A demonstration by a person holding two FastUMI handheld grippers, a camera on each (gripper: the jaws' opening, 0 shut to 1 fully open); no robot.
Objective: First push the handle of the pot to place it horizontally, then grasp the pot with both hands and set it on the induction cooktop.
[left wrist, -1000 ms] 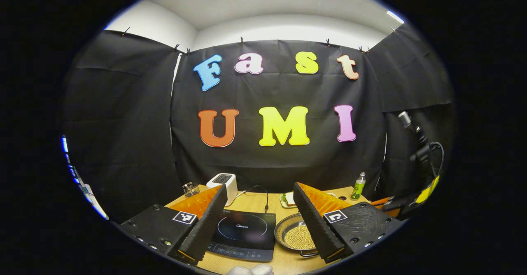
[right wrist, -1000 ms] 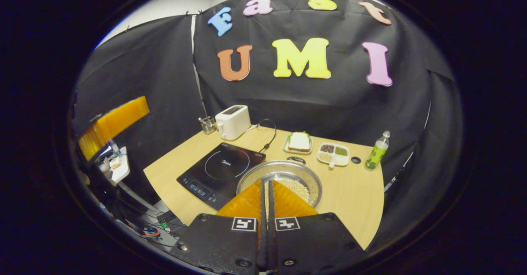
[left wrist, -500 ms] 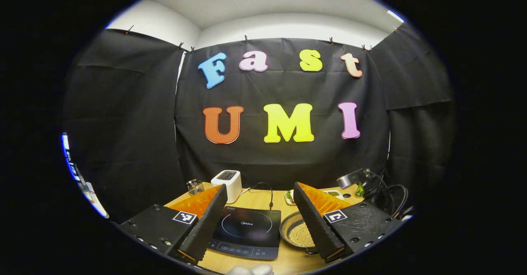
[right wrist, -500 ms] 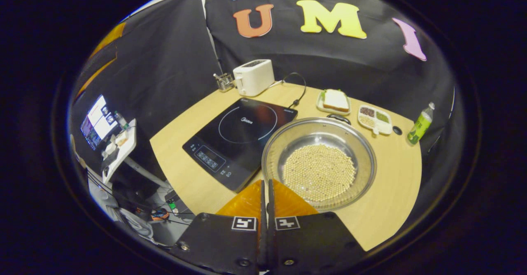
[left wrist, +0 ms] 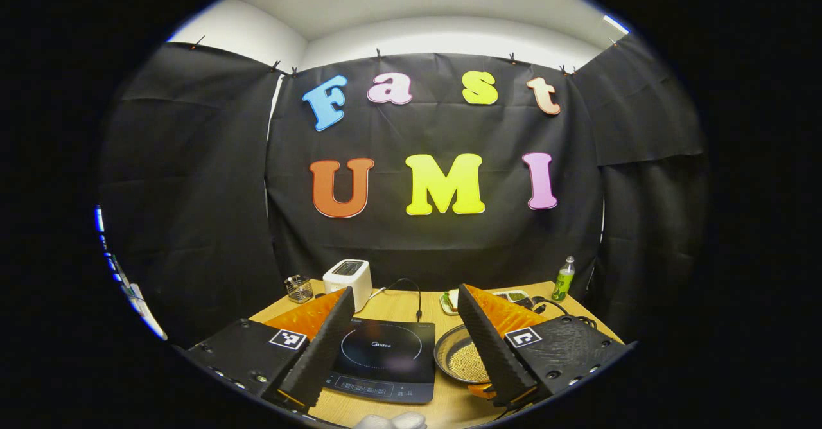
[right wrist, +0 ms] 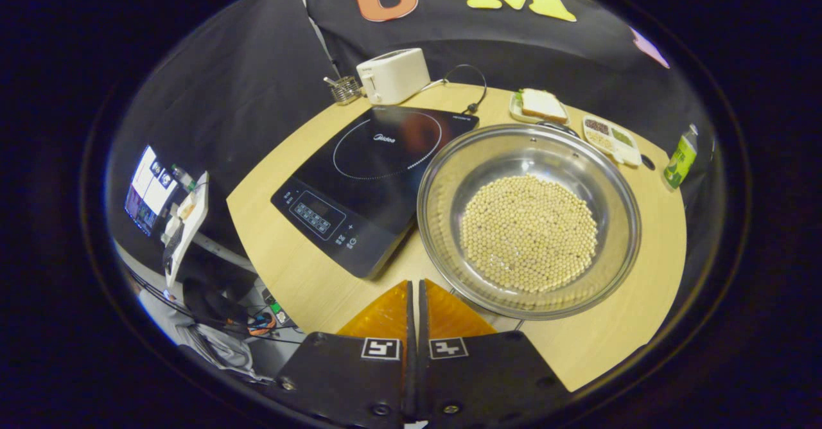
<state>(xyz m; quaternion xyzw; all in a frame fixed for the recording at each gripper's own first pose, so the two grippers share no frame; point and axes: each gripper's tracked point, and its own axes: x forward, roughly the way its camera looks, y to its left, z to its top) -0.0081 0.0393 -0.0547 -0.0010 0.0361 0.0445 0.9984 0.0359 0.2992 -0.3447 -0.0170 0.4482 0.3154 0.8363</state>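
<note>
A steel pot (right wrist: 449,178) holding pale beans (right wrist: 530,233) stands on the wooden table, right beside the black induction cooktop (right wrist: 372,178). One thin handle (right wrist: 494,312) shows at its near rim, another (right wrist: 553,126) at the far rim. My right gripper (right wrist: 414,284) is shut with nothing between its fingers, tips just short of the near-left rim. In the left gripper view, my left gripper (left wrist: 404,294) hangs open above the table's near edge, framing the cooktop (left wrist: 382,358) and the pot (left wrist: 449,352).
At the back stand a white toaster (right wrist: 393,74) with its cord, a small glass holder (right wrist: 347,88), a sandwich plate (right wrist: 541,105), a divided snack tray (right wrist: 610,139) and a green bottle (right wrist: 681,159). A lit screen (right wrist: 148,188) sits off the table's left side.
My right gripper has dropped and closed in on the pot, which now looms larger. It stays shut. The left gripper has barely moved and stays open.
</note>
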